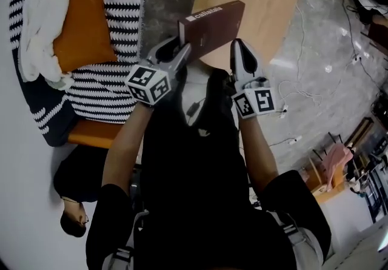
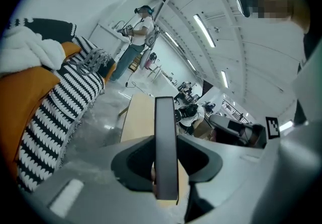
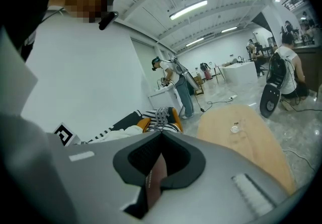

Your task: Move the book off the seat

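A brown hardcover book (image 1: 212,26) hangs in the air over the near edge of the oval wooden table (image 1: 267,2), to the right of the seat. My left gripper (image 1: 182,49) is shut on its left end; in the left gripper view the book (image 2: 166,137) stands edge-on between the jaws of the left gripper (image 2: 166,177). My right gripper (image 1: 238,45) holds the book's lower right corner. In the right gripper view a strip of brown cover (image 3: 157,177) shows inside the narrow gap of the right gripper (image 3: 160,165).
The seat at the left carries a black-and-white striped throw (image 1: 115,32), an orange cushion (image 1: 85,20) and a white blanket (image 1: 42,14). A small glass object (image 3: 235,128) lies on the table. Cables run over the grey floor (image 1: 321,68) at the right. People stand in the background.
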`<state>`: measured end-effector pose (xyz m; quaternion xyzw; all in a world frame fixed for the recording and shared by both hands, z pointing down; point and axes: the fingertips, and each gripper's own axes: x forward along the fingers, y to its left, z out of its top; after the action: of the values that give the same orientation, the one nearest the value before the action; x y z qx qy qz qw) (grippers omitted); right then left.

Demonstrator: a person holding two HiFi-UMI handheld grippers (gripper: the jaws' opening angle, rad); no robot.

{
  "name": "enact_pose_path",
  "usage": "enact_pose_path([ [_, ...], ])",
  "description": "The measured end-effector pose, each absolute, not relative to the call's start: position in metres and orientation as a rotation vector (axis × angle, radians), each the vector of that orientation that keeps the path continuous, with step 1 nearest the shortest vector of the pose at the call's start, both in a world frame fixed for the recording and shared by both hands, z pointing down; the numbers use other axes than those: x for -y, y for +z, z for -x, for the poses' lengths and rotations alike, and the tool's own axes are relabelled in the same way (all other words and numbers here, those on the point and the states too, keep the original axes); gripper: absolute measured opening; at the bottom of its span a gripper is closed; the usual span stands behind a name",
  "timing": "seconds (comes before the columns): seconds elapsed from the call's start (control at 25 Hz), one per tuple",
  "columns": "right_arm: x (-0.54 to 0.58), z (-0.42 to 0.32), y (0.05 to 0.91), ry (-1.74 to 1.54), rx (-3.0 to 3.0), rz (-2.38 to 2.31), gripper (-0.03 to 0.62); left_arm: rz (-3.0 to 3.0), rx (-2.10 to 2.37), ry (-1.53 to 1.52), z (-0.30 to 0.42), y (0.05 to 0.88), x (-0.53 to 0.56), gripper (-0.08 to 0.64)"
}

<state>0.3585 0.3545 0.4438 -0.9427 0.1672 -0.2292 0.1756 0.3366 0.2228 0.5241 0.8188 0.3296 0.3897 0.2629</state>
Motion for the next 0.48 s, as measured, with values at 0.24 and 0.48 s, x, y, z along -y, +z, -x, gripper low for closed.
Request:
enact_pose_path([
  [0.24, -0.356, -0.355, 0.489, -0.696, -0.471, 2.673, 0.008, -2.182, -0.889, 1.064, -0.341, 0.571, -0.219, 0.144],
  [0.48, -0.354, -0.358, 0.524, -0.711, -0.462, 2.674, 0.008, -2.149, -0.888, 1.066, -0.337, 0.605, -0.210, 0.144],
])
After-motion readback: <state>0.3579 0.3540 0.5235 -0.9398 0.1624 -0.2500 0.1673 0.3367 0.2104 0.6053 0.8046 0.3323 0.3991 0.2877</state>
